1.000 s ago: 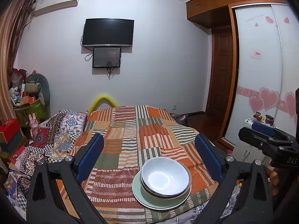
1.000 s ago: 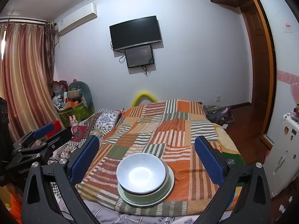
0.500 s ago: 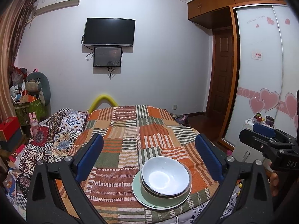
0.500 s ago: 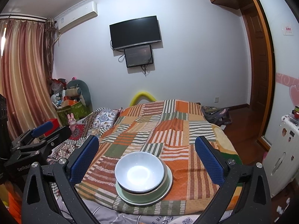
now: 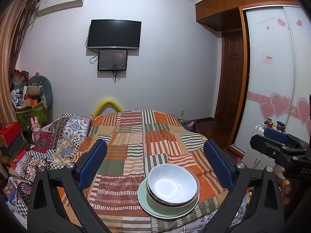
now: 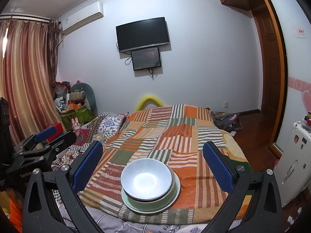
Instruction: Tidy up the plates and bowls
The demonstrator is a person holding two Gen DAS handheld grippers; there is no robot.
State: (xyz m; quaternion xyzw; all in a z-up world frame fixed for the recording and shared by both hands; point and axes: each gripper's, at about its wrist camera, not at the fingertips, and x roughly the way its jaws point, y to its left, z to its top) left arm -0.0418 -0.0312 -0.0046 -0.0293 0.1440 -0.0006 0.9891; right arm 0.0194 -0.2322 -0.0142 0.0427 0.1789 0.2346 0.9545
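To do this well, come down slowly and pinch only the rim of the round white bowl (image 5: 173,184) sitting on the pale green plate (image 5: 155,207) at the near edge of the striped patchwork blanket (image 5: 136,136), since the left gripper (image 5: 155,163) and right gripper (image 6: 152,165) both hang wide apart, touching nothing.
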